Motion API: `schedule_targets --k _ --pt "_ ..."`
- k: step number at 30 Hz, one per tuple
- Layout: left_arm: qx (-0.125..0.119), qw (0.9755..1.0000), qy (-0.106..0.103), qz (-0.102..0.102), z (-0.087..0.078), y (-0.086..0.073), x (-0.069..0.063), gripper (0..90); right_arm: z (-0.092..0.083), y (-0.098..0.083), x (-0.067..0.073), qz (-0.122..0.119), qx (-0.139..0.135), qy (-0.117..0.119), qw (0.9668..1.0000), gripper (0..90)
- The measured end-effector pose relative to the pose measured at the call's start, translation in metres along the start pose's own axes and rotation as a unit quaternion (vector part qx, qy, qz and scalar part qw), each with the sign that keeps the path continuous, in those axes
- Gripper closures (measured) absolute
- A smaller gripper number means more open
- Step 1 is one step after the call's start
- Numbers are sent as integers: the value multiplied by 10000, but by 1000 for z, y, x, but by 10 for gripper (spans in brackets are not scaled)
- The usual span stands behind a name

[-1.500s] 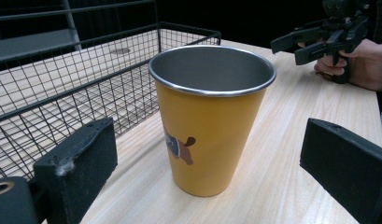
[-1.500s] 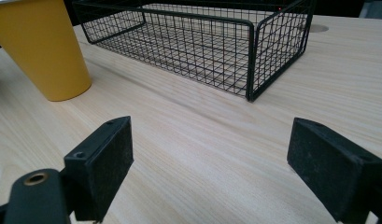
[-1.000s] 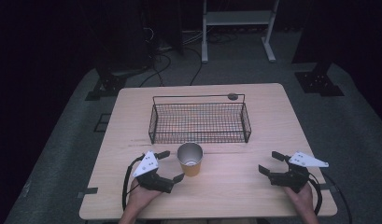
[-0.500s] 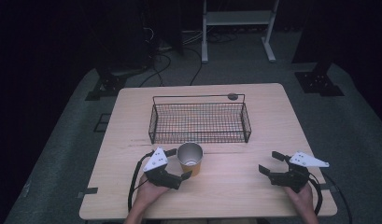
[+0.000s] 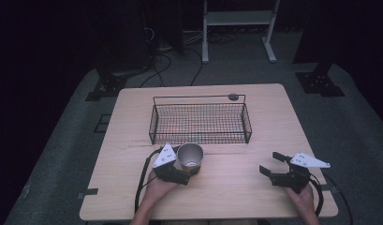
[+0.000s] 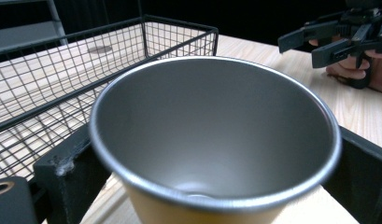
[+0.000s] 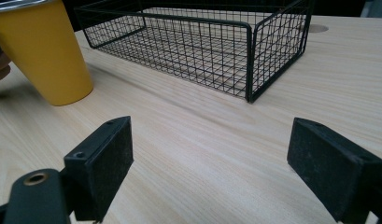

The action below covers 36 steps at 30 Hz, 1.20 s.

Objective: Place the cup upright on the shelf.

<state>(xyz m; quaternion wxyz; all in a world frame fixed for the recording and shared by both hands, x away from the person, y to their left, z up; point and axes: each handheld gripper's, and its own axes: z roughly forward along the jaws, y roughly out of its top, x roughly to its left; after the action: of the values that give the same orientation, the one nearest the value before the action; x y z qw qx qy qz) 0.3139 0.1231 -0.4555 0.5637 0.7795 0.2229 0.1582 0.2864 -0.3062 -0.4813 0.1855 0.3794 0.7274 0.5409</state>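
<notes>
The left gripper (image 5: 185, 174) has its two jaws on either side of the yellow cup (image 5: 191, 157), one at each flank of the cup's wall. In the left gripper view the cup (image 6: 216, 140) stands between the black jaws, with its steel rim wide and its grey inside empty. Whether the jaws already press on the wall, I cannot tell; they are very close to it. The cup stands upright on the wooden table (image 5: 236, 187). Just beyond the cup is the black wire basket (image 5: 200, 123), near but apart from it, and nothing lies inside it.

The right gripper (image 5: 272, 165) is well apart from the cup, at the other side of the table. Its jaws are spread wide and hold nothing, with bare wood between them. From its own view the cup (image 7: 44, 56) is ahead and to the left, and the basket (image 7: 202, 42) is straight ahead.
</notes>
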Motion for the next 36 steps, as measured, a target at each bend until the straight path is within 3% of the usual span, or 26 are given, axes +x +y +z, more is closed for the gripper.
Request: schedule_targets --k 6,24,36 --pt "1 9999 -20 127 3 5 -1 112 0 0 0 -16 -1 11 10000 134" --pt "-33 9995 111 280 0 19 -6 122 -1 0 -2 29 -39 66 10000 134" --pt "-178 9991 35 384 0 48 -4 122 -1 0 -1 19 -49 42 10000 134"
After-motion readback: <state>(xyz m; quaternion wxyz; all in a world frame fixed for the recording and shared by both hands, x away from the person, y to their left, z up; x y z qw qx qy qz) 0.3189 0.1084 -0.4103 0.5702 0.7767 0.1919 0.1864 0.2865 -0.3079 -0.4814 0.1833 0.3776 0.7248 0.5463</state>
